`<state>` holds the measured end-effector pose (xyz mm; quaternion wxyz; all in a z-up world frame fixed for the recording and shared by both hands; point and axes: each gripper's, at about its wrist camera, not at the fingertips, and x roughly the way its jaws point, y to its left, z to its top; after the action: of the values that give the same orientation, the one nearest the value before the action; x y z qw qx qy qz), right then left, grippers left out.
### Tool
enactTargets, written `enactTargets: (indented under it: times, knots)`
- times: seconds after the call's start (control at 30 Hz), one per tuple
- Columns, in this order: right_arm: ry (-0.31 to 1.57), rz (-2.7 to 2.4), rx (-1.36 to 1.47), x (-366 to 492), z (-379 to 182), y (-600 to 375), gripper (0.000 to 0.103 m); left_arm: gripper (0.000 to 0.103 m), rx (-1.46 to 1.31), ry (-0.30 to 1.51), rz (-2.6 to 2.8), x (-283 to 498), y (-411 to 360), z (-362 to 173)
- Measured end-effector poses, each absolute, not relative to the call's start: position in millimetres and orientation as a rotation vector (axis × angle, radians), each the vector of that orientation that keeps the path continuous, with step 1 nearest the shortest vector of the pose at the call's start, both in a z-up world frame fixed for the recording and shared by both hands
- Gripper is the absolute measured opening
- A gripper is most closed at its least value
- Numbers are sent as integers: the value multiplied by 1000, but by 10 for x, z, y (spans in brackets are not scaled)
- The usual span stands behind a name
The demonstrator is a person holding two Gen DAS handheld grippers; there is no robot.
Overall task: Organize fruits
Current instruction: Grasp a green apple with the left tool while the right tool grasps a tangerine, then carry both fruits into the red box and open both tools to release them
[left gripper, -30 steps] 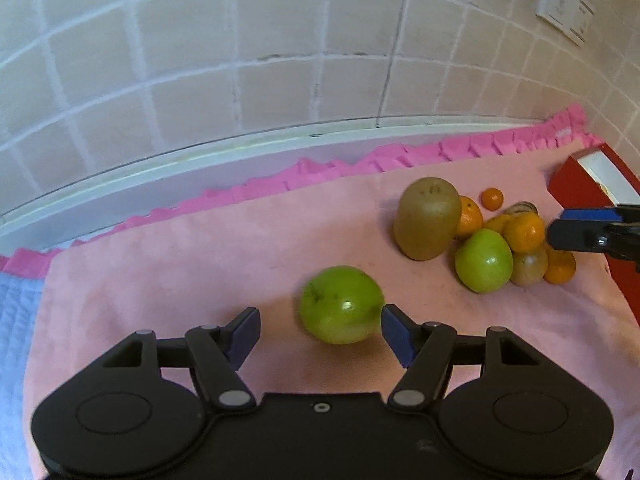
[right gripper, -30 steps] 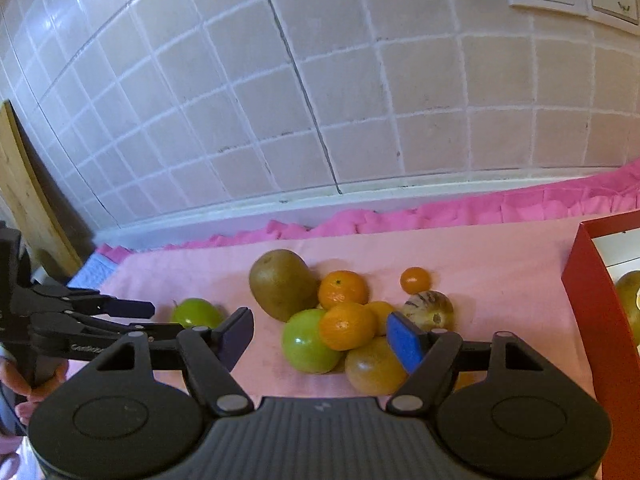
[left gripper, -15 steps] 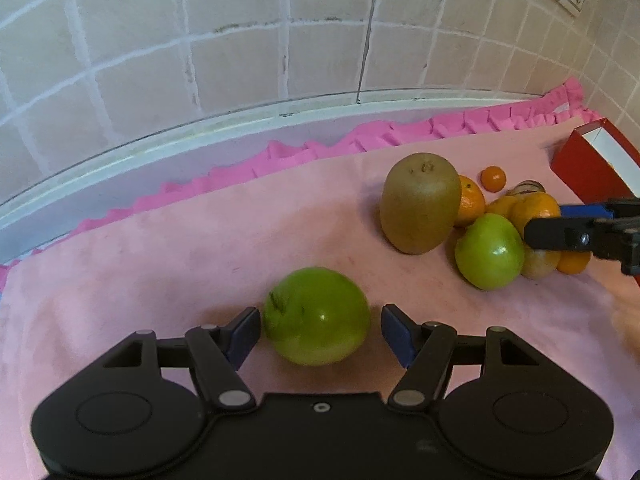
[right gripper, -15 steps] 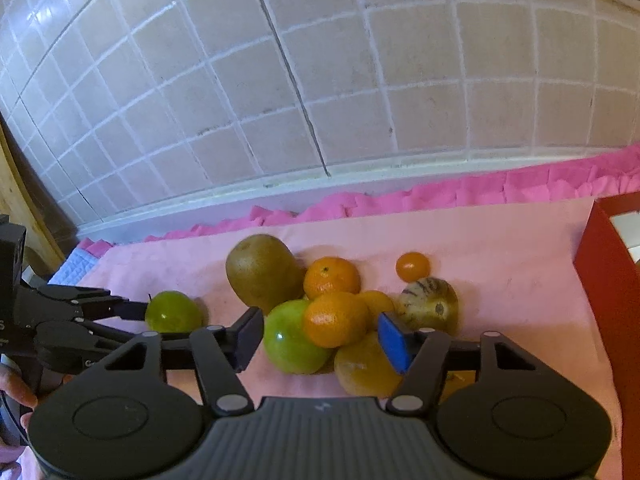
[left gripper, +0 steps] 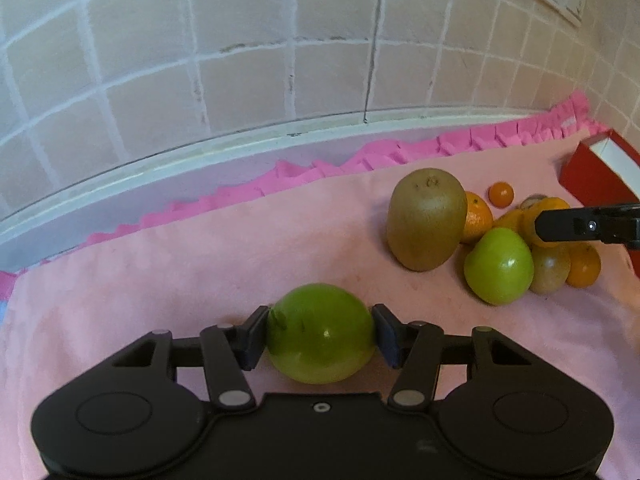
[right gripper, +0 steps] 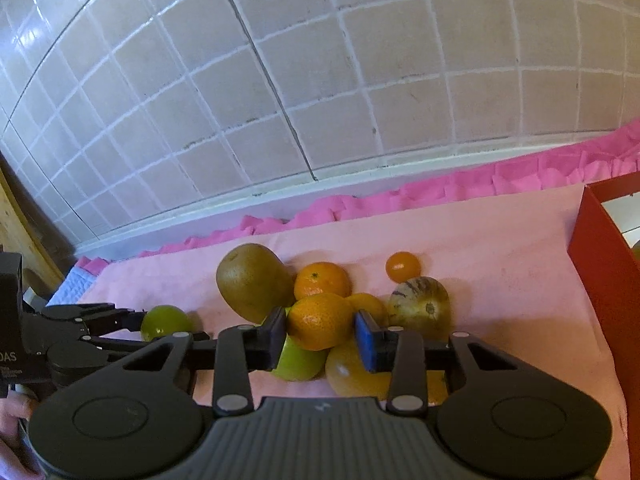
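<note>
The left gripper is closing on the lone green apple, apart from the kiwi. The right gripper is closing on the top tangerine just beside that kiwi; lifting straight up should spare the pile.

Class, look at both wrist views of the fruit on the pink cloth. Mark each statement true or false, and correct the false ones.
1. A green apple sits between the left tongs. True.
2. The right tongs are closing around a banana. False: it is an orange.
3. The kiwi lies inside the red box. False: it is on the pink cloth.
4. The wall is tiled. True.
</note>
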<state>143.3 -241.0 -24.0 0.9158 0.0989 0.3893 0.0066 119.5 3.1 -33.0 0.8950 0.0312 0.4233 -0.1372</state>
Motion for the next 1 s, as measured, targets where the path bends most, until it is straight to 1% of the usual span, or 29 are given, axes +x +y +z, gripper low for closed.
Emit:
enactTargets:
  times: [0.13, 0.27, 0.4, 0.5, 0.67, 0.77, 0.9, 1.0]
  knots:
    - [775, 12, 225, 1405, -147, -2454, 39, 65, 23, 860, -271, 1199, 85, -255]
    - [733, 1, 249, 1330, 49, -2572, 39, 65, -54, 827, -252, 1298, 146, -71]
    - [657, -36, 278, 1152, 349, -2819, 39, 65, -97, 786, -253, 1509, 91, 232]
    - [604, -69, 318, 951, 539, -3067, 39, 65, -81, 728, -287, 1652, -109, 547]
    - [519, -173, 337, 561, 807, -3518, 39, 65, -11, 612, -409, 1815, -737, 1089]
    - [496, -245, 334, 306, 905, -3790, 39, 65, 19, 580, -489, 1838, -1213, 1295]
    - [513, -347, 329, -48, 953, -4136, 39, 65, 78, 567, -619, 1798, -1901, 1382]
    - [561, -427, 313, -280, 943, -4345, 39, 65, 135, 576, -712, 1702, -2451, 1299]
